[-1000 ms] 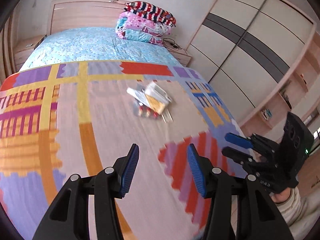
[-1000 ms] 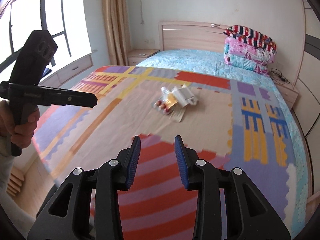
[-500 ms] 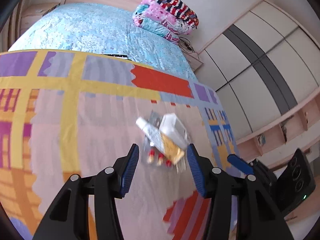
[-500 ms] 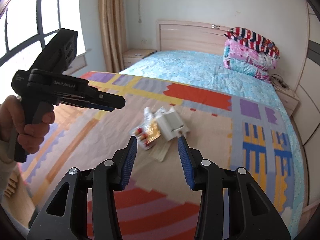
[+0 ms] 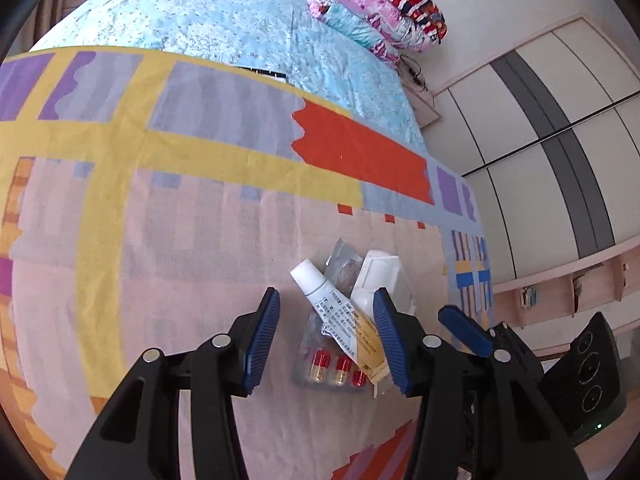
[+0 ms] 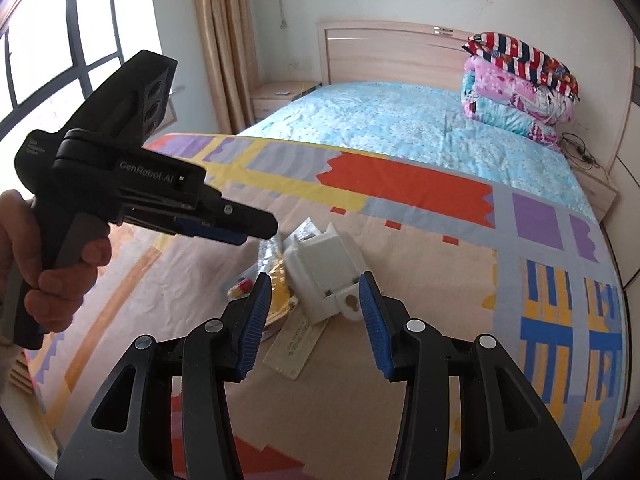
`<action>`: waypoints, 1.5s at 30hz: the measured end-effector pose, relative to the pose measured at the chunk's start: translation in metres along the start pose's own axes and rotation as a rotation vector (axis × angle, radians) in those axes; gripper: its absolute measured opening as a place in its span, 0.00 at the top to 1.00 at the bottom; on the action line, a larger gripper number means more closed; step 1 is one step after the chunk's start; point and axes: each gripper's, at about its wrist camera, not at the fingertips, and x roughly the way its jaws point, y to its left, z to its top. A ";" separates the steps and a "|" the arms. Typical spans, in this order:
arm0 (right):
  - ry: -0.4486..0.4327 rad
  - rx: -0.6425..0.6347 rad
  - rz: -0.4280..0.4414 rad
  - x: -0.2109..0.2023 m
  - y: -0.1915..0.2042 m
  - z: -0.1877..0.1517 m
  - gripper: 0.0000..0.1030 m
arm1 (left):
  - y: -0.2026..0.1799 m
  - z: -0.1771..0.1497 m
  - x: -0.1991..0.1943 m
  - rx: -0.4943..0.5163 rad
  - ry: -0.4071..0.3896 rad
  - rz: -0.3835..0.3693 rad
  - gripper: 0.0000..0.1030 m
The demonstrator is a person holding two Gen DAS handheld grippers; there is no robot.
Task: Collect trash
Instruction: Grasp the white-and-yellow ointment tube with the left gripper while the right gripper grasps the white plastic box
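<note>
zero trash picked so far: white-and-yellow ointment tube (image 5: 343,322), red-yellow capsule blister (image 5: 335,369), white plastic box (image 6: 323,268) sit on patchwork blanket (image 5: 168,248); left gripper (image 5: 326,336), right gripper (image 6: 314,320) both wide, empty.

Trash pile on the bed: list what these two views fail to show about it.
- Tube: print too small to read in the left wrist view; its lower end passes behind the left gripper's finger.
- Capsule blister: in the right wrist view, mostly hidden behind the right gripper's finger.
- White plastic box: contents unseen in either view.
- Clear wrapper: contents too blurred.
- Paper slip: text illegible.
</note>
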 end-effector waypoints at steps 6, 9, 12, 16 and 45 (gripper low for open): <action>0.021 0.058 0.076 0.013 -0.013 0.002 0.50 | -0.003 0.006 0.006 0.003 -0.016 0.027 0.70; 0.019 0.059 0.092 0.019 -0.013 0.006 0.46 | -0.007 0.006 0.008 0.015 -0.020 0.052 0.71; 0.024 0.040 0.085 0.022 -0.010 0.010 0.43 | -0.008 0.010 0.012 0.006 -0.018 0.049 0.78; 0.033 0.036 0.062 0.027 -0.013 0.013 0.43 | -0.011 0.011 0.015 0.008 -0.036 0.073 0.82; 0.028 -0.009 0.031 0.002 -0.002 0.026 0.48 | -0.020 -0.029 -0.042 0.118 -0.100 0.068 0.85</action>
